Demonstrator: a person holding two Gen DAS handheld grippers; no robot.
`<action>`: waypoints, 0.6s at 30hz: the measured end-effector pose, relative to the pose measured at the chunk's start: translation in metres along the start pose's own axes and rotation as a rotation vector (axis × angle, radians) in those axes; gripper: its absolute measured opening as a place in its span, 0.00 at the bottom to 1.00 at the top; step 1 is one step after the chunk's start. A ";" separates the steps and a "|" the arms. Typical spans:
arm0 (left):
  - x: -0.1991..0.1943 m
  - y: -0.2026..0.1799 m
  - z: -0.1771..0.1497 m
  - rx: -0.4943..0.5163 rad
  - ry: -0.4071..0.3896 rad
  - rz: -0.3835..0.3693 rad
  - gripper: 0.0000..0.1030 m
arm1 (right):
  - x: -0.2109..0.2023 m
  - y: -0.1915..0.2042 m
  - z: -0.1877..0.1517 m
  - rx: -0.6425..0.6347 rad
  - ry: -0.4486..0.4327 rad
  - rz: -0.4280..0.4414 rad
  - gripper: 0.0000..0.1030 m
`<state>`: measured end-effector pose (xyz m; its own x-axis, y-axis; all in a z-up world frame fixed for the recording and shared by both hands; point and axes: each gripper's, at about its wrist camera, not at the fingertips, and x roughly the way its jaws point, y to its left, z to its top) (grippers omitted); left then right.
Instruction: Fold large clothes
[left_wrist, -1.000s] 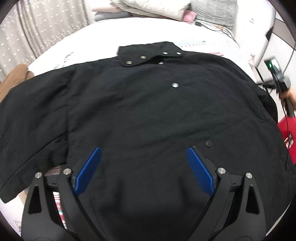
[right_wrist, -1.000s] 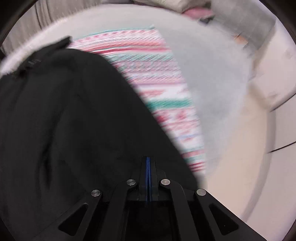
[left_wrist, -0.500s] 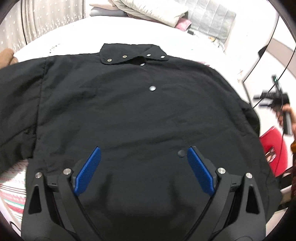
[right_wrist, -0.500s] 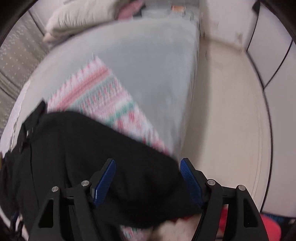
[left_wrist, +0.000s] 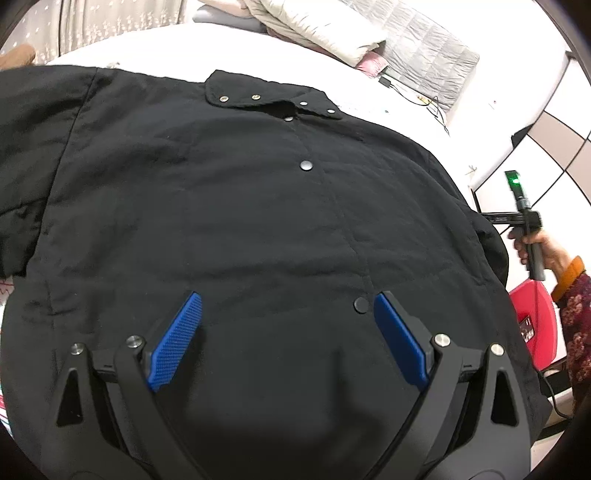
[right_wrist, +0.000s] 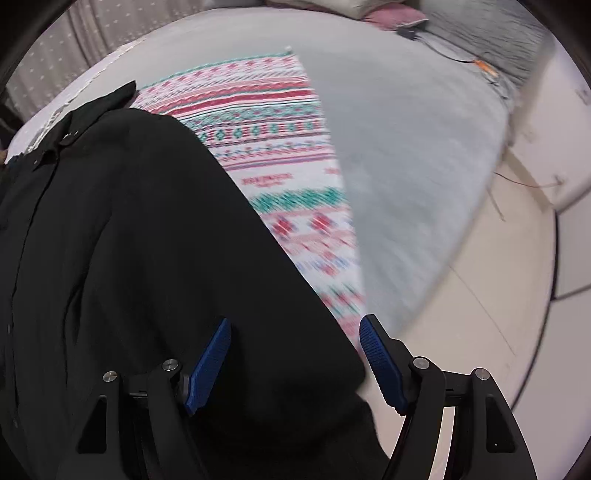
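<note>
A large black jacket (left_wrist: 258, 206) lies spread face up on the bed, its collar (left_wrist: 273, 99) with metal snaps at the far end. My left gripper (left_wrist: 288, 295) hovers open over the jacket's lower front, with a snap just beside its right finger and nothing between the pads. My right gripper (right_wrist: 295, 319) is open above the jacket's right side (right_wrist: 147, 258), near the cloth's edge, and nothing is pinched in it. In the left wrist view, a person's hand (left_wrist: 535, 243) holds the other gripper's handle beyond the jacket's right edge.
A red, green and white patterned cloth (right_wrist: 280, 155) lies under the jacket on the pale bed (right_wrist: 406, 147). Folded quilts and pillows (left_wrist: 351, 33) sit at the bed's far end. A cable (left_wrist: 436, 107) trails there. The floor (right_wrist: 480, 314) and a red object (left_wrist: 535, 325) are on the right.
My right gripper was shut over the jacket's edge, then opened and stays open, swinging along the bed's side. My left gripper has dropped closer to the jacket and rolled a little.
</note>
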<state>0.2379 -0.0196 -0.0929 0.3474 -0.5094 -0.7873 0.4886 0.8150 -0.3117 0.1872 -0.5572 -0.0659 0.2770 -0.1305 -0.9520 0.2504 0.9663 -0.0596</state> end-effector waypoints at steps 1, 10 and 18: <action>0.002 0.002 -0.001 -0.003 0.006 0.002 0.92 | 0.009 0.002 0.004 0.009 0.001 0.009 0.65; 0.010 0.019 -0.004 -0.026 0.028 0.010 0.92 | -0.029 0.045 0.012 -0.070 -0.101 -0.287 0.05; 0.008 0.023 -0.008 -0.041 0.028 -0.001 0.92 | -0.048 0.060 0.073 -0.113 -0.215 -0.638 0.38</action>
<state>0.2455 -0.0024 -0.1109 0.3240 -0.5024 -0.8016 0.4555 0.8255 -0.3333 0.2568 -0.5089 -0.0016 0.2884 -0.7122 -0.6400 0.3309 0.7014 -0.6313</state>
